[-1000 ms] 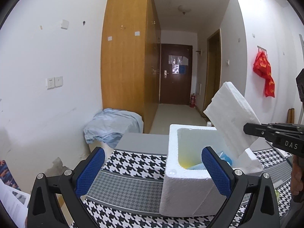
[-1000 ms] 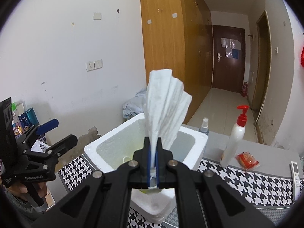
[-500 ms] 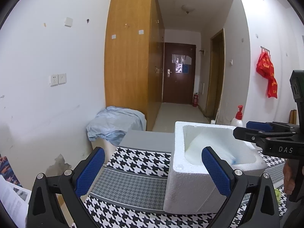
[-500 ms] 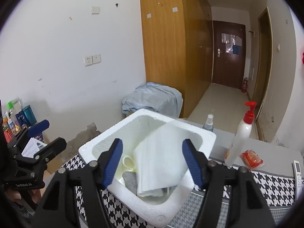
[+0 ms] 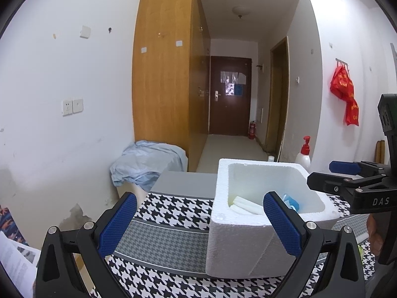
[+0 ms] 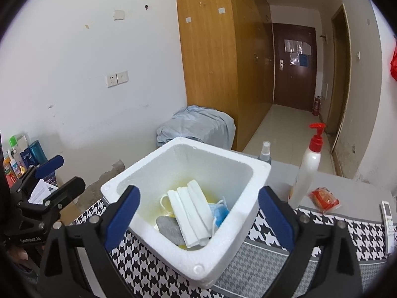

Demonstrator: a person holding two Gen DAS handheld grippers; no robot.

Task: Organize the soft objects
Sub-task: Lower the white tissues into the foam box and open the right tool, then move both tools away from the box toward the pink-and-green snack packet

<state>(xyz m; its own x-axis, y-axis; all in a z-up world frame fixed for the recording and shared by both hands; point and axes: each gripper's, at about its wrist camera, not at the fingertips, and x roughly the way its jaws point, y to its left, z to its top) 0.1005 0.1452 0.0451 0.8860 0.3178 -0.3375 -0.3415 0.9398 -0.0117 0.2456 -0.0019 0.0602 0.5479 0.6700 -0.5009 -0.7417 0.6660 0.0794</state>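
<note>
Hovering over the foam box [image 6: 188,226], the right hand-held gripper [image 6: 198,216] has just been opening; its jaws stand wide with nothing between them. The white cloth [image 6: 191,213] lies folded inside the box, against a blue mask [image 6: 219,214] and a grey item [image 6: 168,226]. The left hand-held gripper [image 5: 201,223] is spread wide and empty, left of the box. A pump bottle [image 6: 307,168] stands right of the box on the tabletop [image 6: 335,226].
</note>
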